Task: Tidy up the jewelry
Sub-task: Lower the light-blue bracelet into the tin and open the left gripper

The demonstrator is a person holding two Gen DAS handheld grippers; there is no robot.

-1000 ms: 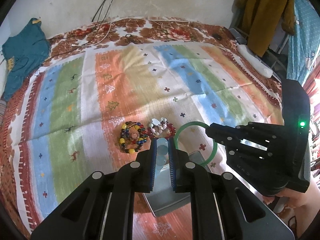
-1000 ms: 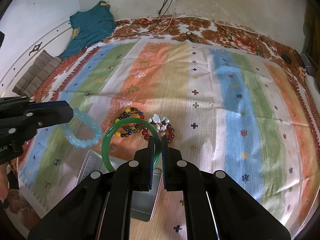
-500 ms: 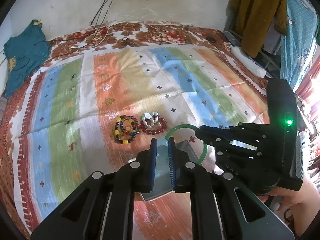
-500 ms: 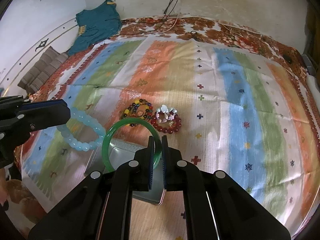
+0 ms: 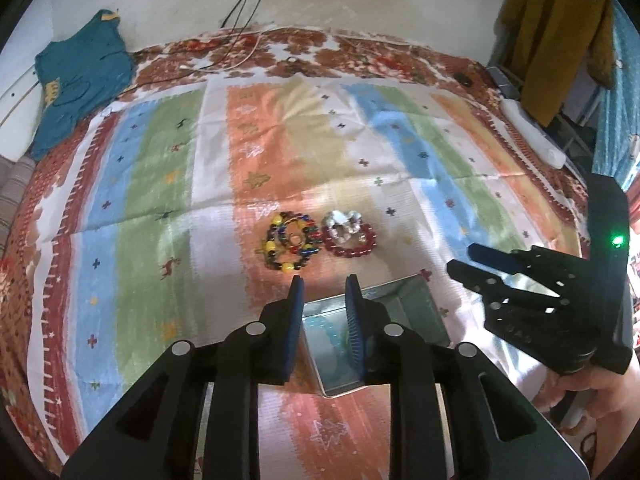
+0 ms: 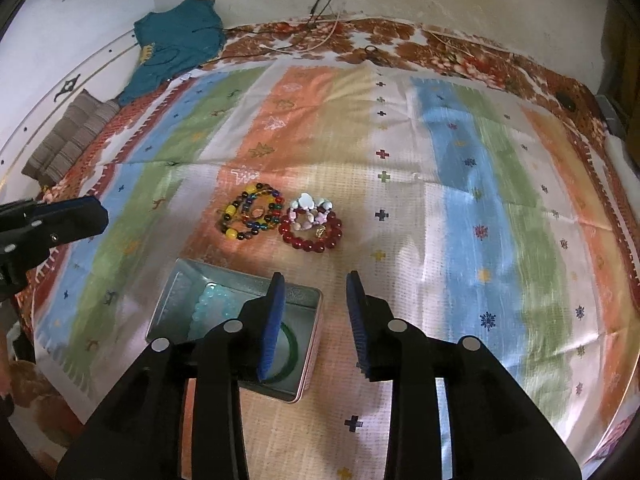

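Right wrist: rectangular metal tin, round beaded bracelets.

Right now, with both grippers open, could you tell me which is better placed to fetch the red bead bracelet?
Probably the right gripper: the red bead bracelet lies just beyond its open fingertips, whereas the left gripper faces the multicolored bracelet.

Your tin is thin metal, satin-bright inside. The bangle in it looks glassy and smooth; the pale beads beside it look milky and translucent. On the cloth, woven and matt, you've got two glossy bead bracelets. Gripper bodies look matt black plastic, with ribbed blue pads.
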